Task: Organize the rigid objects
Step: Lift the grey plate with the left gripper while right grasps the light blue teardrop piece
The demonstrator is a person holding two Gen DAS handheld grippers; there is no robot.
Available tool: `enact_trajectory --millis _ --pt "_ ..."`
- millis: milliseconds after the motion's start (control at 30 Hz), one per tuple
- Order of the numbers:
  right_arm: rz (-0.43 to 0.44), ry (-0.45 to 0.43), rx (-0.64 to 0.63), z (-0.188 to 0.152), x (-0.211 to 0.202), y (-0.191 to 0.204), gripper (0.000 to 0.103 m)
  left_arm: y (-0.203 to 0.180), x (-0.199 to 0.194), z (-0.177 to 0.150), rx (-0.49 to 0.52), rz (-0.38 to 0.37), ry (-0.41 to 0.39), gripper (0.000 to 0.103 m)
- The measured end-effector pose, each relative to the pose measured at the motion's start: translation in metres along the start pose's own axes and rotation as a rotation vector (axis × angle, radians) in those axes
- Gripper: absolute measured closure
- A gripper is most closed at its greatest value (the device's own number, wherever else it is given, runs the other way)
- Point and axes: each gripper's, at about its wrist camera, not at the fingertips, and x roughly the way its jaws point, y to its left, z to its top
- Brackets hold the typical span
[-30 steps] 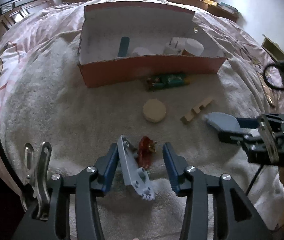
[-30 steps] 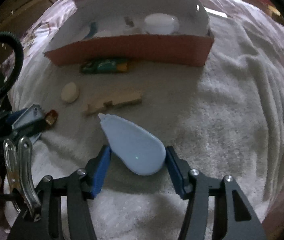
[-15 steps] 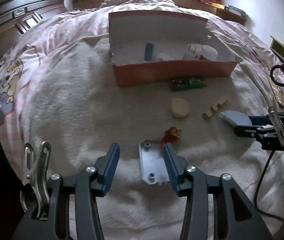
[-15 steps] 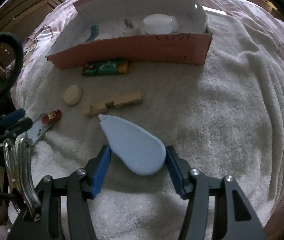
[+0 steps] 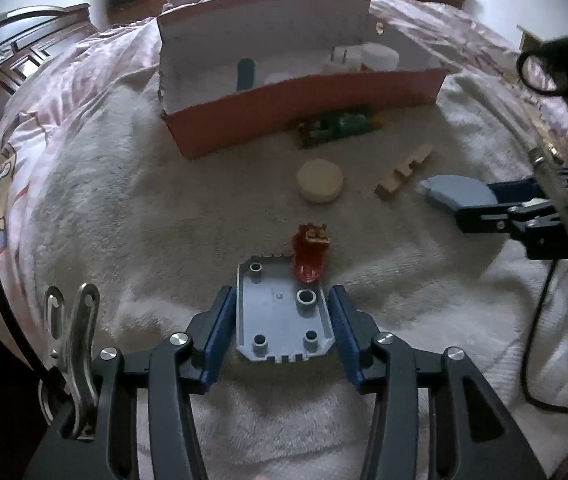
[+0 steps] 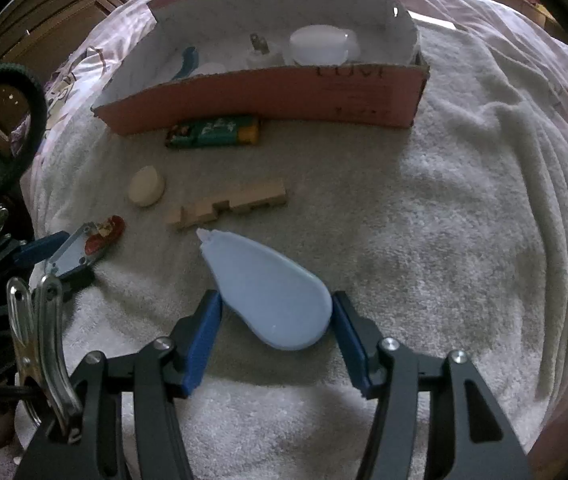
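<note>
Both hands look mid-pickup to me. The left gripper (image 5: 279, 322) has its blue pads on either side of a flat grey plastic plate (image 5: 281, 316) with round studs; the jaws are easing apart, and I can't tell if the pads actually press on it. A glossy red toy (image 5: 310, 254) sits touching the plate's far right corner. The right gripper (image 6: 275, 318) brackets the fat end of a smooth pale blue teardrop (image 6: 269, 290), pads right at its sides, though whether it's truly clenched I can't tell either. Everything lies on a fuzzy white towel (image 6: 424, 220) over the bed. Further out: a notched wood block (image 6: 229, 208), a cream puck (image 6: 147, 191), a green packet (image 6: 213, 132) lying just in front of the box. The cardboard box (image 6: 267, 94), red outside and white inside, already holds a few pieces. Next move, I'd guess: firm grips, lift, carry over the near wall and drop in. That slick teardrop tapers, so it could squirt forward if squeezed.
</note>
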Motion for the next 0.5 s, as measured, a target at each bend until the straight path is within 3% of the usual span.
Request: enact_trajectory --millis 167,300,500 --pt "0.008 -0.001 -0.001 -0.002 0.0 -0.002 0.044 -0.009 0.011 0.0 0.045 0.044 0.018 0.055" --pt "0.014 -0.002 -0.001 -0.001 0.001 -0.001 0.044 -0.006 0.016 0.002 0.013 0.037 0.041 0.055" --pt "0.022 -0.006 -0.002 0.002 0.006 0.006 0.044 0.0 0.006 0.0 0.005 0.036 -0.005 0.058"
